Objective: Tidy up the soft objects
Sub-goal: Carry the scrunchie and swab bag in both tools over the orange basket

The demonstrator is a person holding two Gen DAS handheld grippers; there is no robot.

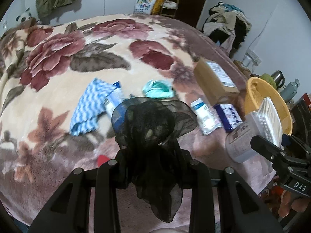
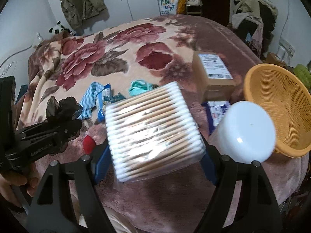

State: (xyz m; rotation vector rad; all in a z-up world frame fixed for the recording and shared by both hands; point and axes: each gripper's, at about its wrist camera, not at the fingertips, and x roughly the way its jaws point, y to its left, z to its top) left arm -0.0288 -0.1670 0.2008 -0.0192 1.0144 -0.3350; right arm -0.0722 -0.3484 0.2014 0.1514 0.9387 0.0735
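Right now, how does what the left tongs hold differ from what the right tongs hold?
The black sheer scrunchie in the left tongs is dark, limp and ruffled, and it droops below the fingers. The pack of cotton swabs in the right tongs is pale, flat and blocky, wrapped in clear plastic, and keeps its shape. Both are gripped and held above the floral blanket.

Your fisheye views show dim, even indoor light, bowed black-vignetted edges, slight motion blur and soft shadows.
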